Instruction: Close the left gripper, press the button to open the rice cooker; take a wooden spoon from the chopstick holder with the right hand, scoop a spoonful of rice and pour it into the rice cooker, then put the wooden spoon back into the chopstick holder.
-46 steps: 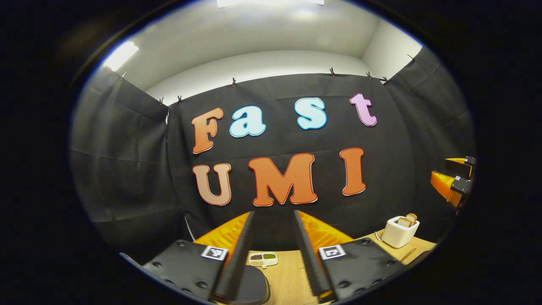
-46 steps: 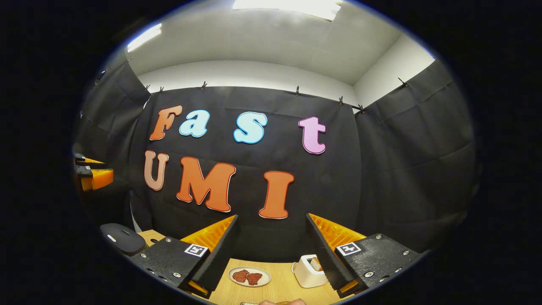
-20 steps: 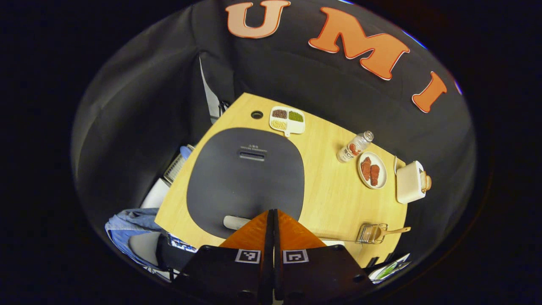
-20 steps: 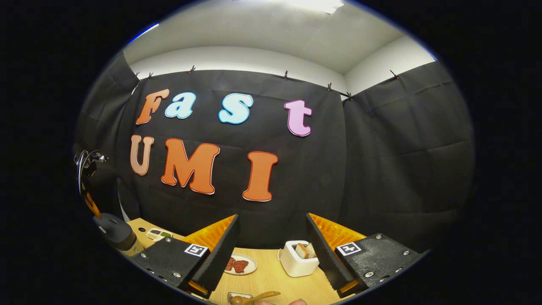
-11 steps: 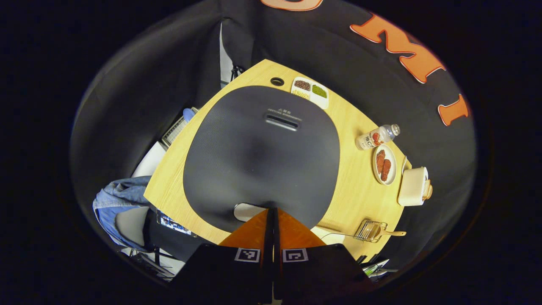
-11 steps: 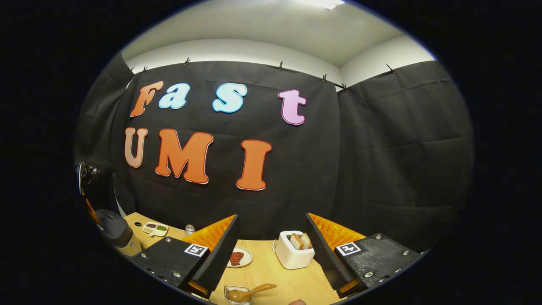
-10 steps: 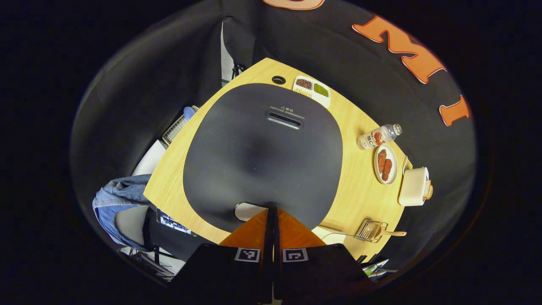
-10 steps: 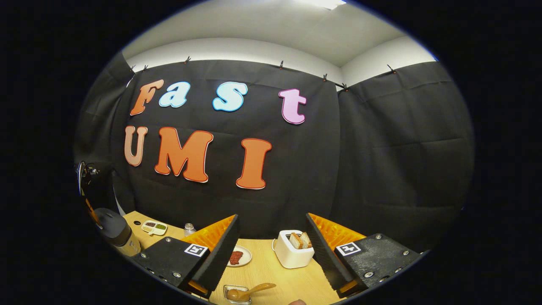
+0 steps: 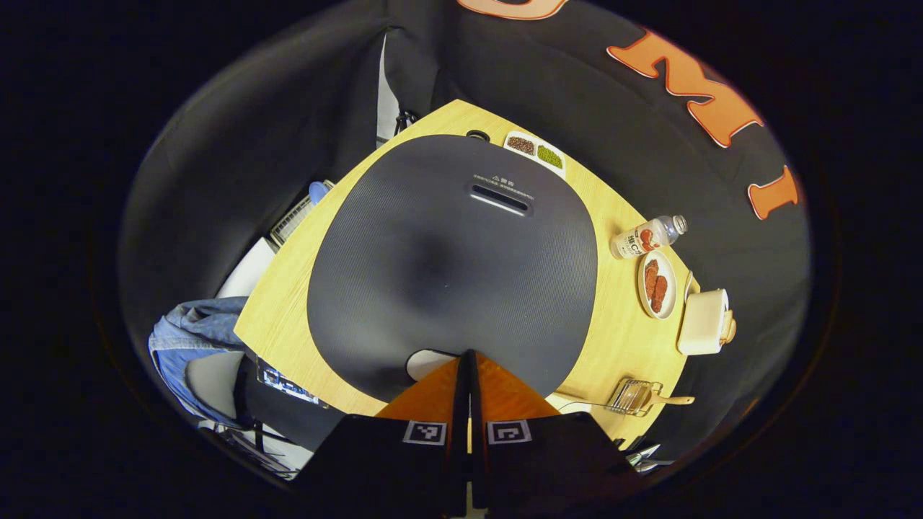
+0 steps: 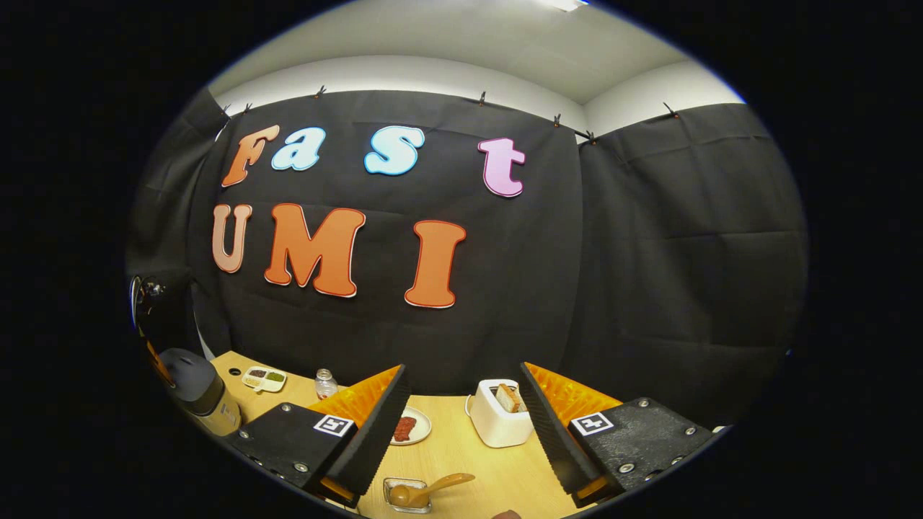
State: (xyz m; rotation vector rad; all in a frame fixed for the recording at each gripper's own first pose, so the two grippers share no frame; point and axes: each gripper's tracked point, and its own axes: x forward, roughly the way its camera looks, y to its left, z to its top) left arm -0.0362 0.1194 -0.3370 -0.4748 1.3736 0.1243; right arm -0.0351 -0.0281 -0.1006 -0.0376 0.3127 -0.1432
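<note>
My left gripper jaws are pinched together, empty, over the button at the rice cooker lid's near edge; I press straight down. Right gripper jaws gape, empty.

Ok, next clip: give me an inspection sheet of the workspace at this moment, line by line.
Surface: light wooden table, lit evenly.
Job's things: dark grey rice cooker, lid down, pale button at its near edge; wooden spoon lying in a small clear holder.
Clutter: white toaster with bread, plate of red food, clear bottle, divided tray of grains.
Grippers: left gripper closed, tips at the button, contact unclear; right gripper open, above the table.
Cables: nothing seen.
Surroundings: black cloth wall, blue cloth beside the table.
</note>
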